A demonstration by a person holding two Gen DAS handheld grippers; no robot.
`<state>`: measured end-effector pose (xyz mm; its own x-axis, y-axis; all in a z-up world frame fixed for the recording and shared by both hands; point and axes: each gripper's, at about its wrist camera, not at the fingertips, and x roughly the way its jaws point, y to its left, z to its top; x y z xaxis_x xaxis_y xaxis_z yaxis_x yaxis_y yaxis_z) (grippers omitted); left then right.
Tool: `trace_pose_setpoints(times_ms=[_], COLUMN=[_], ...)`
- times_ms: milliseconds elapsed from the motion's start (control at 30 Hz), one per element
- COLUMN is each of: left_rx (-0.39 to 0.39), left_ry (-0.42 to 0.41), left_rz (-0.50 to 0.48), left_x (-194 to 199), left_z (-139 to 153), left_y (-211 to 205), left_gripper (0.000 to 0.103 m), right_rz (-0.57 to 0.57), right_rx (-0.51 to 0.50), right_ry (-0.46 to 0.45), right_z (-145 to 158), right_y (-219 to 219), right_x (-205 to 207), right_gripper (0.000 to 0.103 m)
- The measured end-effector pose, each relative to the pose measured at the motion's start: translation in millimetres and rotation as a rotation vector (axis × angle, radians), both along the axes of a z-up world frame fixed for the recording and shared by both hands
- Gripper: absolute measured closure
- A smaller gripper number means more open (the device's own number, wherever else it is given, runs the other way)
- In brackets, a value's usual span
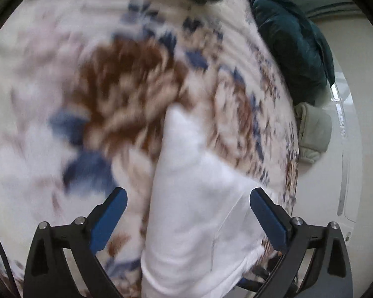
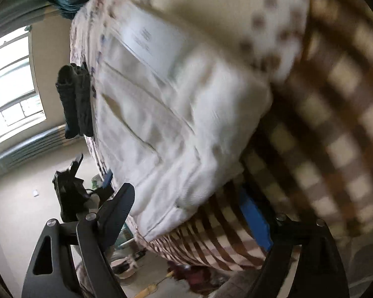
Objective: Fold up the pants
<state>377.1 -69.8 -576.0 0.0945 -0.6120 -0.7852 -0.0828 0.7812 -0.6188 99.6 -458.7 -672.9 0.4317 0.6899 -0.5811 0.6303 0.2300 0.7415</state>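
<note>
The white pants [image 1: 186, 173] lie as a long folded strip on a floral bedspread [image 1: 116, 87] in the blurred left wrist view. My left gripper [image 1: 189, 213] hovers over their near end, open wide, with the cloth between the blue pads [image 1: 107, 221] but not pinched. In the right wrist view the pants [image 2: 174, 124] show as a broad white bundle with seams and a label. My right gripper [image 2: 186, 216] stands open at their near corner, over a brown checked blanket [image 2: 323, 136]. The left gripper [image 2: 69, 188] shows there at the bed's edge.
A dark teal garment [image 1: 291, 49] and a pale green cloth [image 1: 310, 129] lie at the bed's far right edge. A dark garment [image 2: 74, 104] hangs over the bed's side. Beyond it are a window [image 2: 10, 87], bare floor [image 2: 24, 198] and clutter beneath the bed's corner.
</note>
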Motion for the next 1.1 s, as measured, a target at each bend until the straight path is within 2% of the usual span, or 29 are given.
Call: trace_pose_setpoints(times_ms=[67,133,233,300,367,400,433,467,500,533,567,600,667,833,933,1100], left_rx=[-0.018,-0.041,-0.001,0.002,-0.004,-0.006,0.004,0.017,0.028,0.031,0.024,0.005,-0.002,-0.042,-0.067,-0.055], left_ry=[0.059,0.09,0.067,0.052,0.035,0.024,0.013,0.002,-0.018,-0.034,-0.045,-0.055,-0.087,-0.128,-0.152,-0.225], left_rz=[-0.012,-0.03,-0.072,-0.103,-0.129,-0.136,-0.133,-0.131,-0.126,-0.121,-0.12,-0.125,-0.153,-0.184,-0.197,-0.218], left_x=[-6,-14,-18,-17,-13,-12,-10,-9,-8,-9,-10,-12,-18,-12,1,37], left_z=[-17,-32,-38,-35,-33,-32,-30,-29,-25,-22,-20,-16,-3,37,71,137], left_y=[-6,-16,-30,-38,-46,-47,-49,-51,-50,-47,-44,-41,-36,-32,-23,-5], left_gripper=[0.002,0.002,0.002,0.002,0.005,0.01,0.016,0.03,0.043,0.05,0.062,0.07,0.074,0.076,0.076,0.076], right_rz=[-0.051,-0.089,-0.199,-0.283,-0.217,-0.157,-0.128,-0.156,-0.189,-0.197,-0.198,-0.202,-0.204,-0.204,-0.213,-0.212], right_rx=[0.06,0.056,0.065,0.094,-0.001,-0.083,-0.107,-0.089,-0.082,-0.09,-0.115,-0.127,-0.165,-0.272,-0.28,-0.284], right_ry=[-0.028,-0.077,-0.139,-0.2,-0.208,-0.166,-0.122,-0.114,-0.117,-0.108,-0.094,-0.095,-0.102,-0.143,-0.174,-0.252], right_z=[-17,-26,-28,-17,-7,-9,-19,-27,-28,-26,-20,-17,0,56,94,156], right_y=[11,23,32,36,42,47,53,55,56,57,61,64,72,94,98,116], right_x=[-1,7,14,19,32,40,44,43,42,43,44,45,48,59,69,100], right_gripper=[0.015,0.014,0.014,0.014,0.015,0.017,0.017,0.018,0.022,0.03,0.046,0.057,0.063,0.068,0.068,0.068])
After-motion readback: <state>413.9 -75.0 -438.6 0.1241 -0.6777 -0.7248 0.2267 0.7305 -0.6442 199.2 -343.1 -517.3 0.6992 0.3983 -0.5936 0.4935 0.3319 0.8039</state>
